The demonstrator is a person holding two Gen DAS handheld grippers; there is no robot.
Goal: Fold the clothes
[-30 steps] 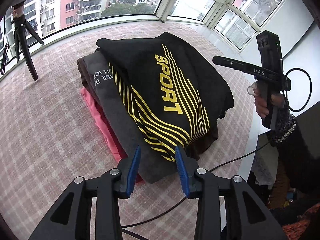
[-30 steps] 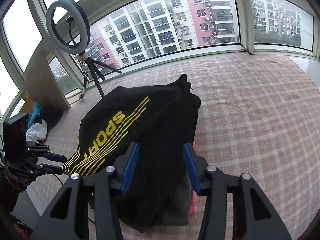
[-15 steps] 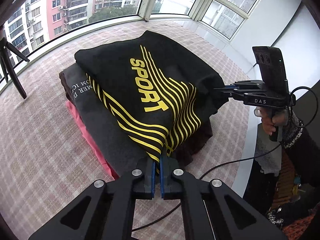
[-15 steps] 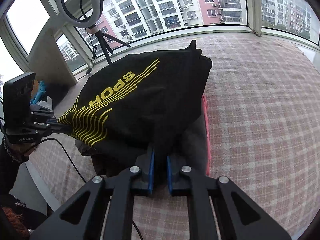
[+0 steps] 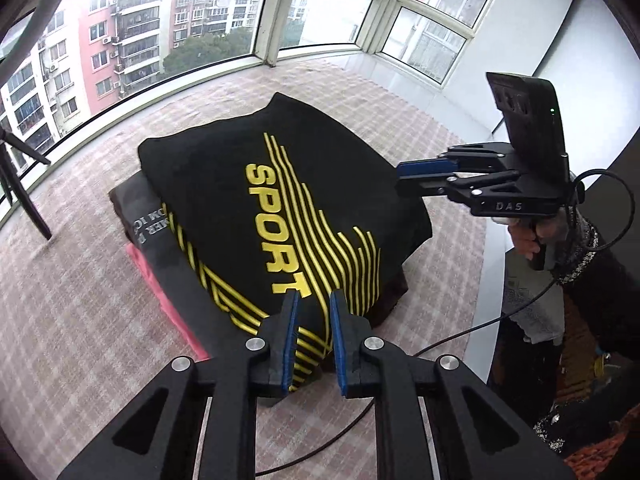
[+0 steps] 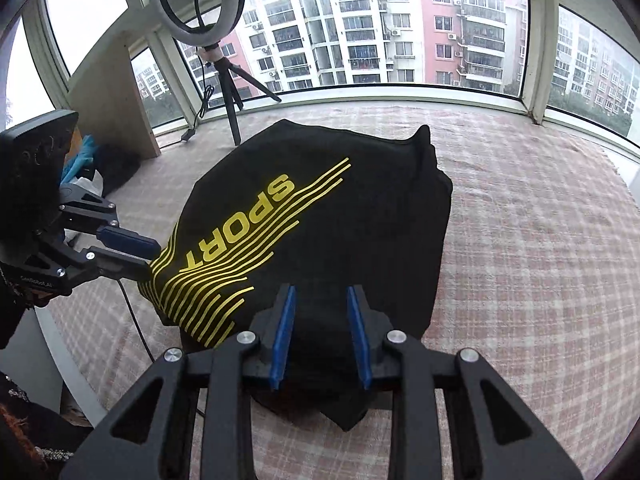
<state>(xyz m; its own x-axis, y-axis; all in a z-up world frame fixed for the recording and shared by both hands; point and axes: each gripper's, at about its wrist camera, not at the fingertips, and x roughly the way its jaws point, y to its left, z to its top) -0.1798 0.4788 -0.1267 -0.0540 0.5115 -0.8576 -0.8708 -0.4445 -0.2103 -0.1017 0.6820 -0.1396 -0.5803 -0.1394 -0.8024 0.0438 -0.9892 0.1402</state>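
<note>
A folded black shirt (image 5: 304,196) with yellow "SPORT" print lies on top of a stack of folded clothes: a grey garment (image 5: 160,240), a dark brown one and a pink one (image 5: 156,284). My left gripper (image 5: 313,300) is open, its jaws a little apart over the shirt's near edge. My right gripper (image 6: 320,300) is open over the shirt's (image 6: 320,216) side edge; it also shows in the left wrist view (image 5: 404,178). The left gripper shows in the right wrist view (image 6: 148,256) at the shirt's striped corner.
The stack sits on a pink checked cloth (image 6: 540,240). A ring light on a tripod (image 6: 224,64) stands at the back by the windows. A black cable (image 5: 440,344) runs along the table's edge. Loose clothes (image 6: 88,160) lie beside a wooden board.
Both grippers were shut on the black shirt's edges half a second ago; now both have opened and let it go. The shirt rests on the stack.
</note>
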